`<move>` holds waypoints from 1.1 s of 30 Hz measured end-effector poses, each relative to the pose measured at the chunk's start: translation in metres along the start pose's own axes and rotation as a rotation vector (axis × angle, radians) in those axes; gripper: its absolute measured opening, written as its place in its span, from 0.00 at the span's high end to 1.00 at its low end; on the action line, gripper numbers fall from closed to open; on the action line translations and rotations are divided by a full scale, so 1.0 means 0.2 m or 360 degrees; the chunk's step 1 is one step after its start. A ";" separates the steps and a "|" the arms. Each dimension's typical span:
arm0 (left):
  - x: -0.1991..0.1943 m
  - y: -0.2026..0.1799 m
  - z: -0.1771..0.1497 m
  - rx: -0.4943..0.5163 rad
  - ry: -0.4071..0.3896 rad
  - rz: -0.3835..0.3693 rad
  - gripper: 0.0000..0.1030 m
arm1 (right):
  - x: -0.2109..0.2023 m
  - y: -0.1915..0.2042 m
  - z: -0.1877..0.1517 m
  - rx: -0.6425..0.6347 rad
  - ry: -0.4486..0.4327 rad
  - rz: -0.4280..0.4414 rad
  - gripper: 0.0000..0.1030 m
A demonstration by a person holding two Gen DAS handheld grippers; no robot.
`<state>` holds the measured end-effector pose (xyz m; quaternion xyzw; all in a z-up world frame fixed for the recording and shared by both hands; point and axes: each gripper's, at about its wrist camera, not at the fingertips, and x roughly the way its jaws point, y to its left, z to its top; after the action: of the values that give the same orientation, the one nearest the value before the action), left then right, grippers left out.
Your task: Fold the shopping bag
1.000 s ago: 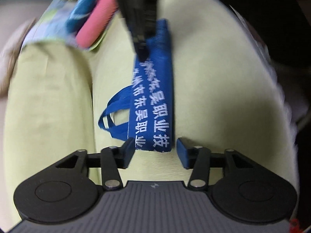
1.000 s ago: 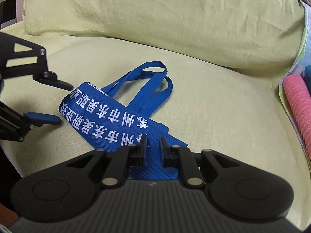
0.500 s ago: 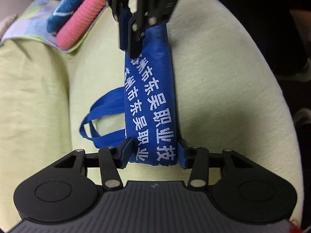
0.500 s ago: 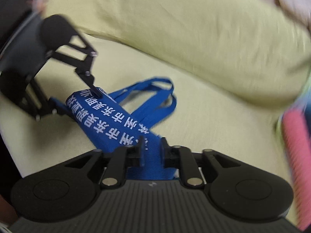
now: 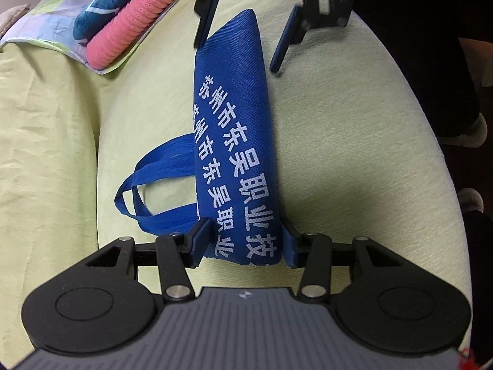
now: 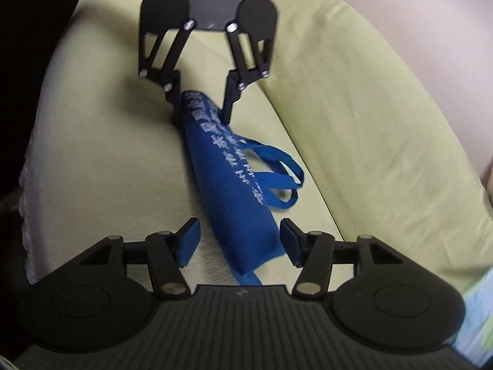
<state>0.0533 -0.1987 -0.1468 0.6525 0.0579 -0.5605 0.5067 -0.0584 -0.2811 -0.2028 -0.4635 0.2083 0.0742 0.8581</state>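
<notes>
A blue shopping bag [image 5: 237, 141] with white lettering lies folded into a long narrow strip on a yellow-green sofa seat [image 5: 354, 154]. Its two handles [image 5: 148, 185] loop out to the side. My left gripper [image 5: 243, 243] is open, its blue pads straddling the near end of the strip. At the far end my right gripper [image 5: 235, 55] hangs open, one finger on each side of the bag. In the right wrist view the bag [image 6: 234, 203] runs from between the open right gripper [image 6: 239, 242] up to the left gripper [image 6: 201, 120], handles [image 6: 277, 185] on the right.
A pink ribbed roll [image 5: 132, 27] and a blue patterned cloth [image 5: 104, 9] lie on a printed sheet at the sofa's end. The backrest cushion [image 6: 369, 123] rises beside the bag. A person's shoes [image 5: 462, 132] stand on the dark floor past the seat's edge.
The right gripper, shut on the bag's end before, has opened and let go. The left gripper has moved in so the strip's other end sits between its fingers.
</notes>
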 end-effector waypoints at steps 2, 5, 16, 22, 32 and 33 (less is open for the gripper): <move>0.00 0.01 -0.01 -0.0014 -0.0009 -0.0008 0.50 | 0.04 -0.01 0.00 -0.0001 -0.0020 0.0003 0.60; 0.00 0.03 -0.02 -0.0059 -0.0018 -0.0020 0.49 | 0.06 -0.08 0.00 0.0144 -0.0034 0.0085 0.61; -0.08 0.02 -0.01 -0.0369 -0.0060 -0.0078 0.51 | -0.03 -0.23 -0.03 0.0678 -0.0027 0.0445 0.63; -0.17 -0.05 0.01 -0.0436 -0.0066 -0.0179 0.51 | -0.03 -0.35 -0.12 0.1143 0.0001 0.0706 0.64; -0.12 0.03 0.00 -0.0539 -0.0039 -0.0175 0.50 | 0.11 -0.55 -0.33 0.1940 0.0072 0.0964 0.65; -0.12 0.03 0.00 -0.0547 -0.0040 -0.0168 0.50 | 0.12 -0.55 -0.34 0.1980 0.0078 0.0972 0.65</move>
<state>0.0489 -0.1902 -0.1246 0.5453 0.1805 -0.5763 0.5813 -0.0204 -0.4001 -0.1613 0.1925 0.3525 0.1688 0.9001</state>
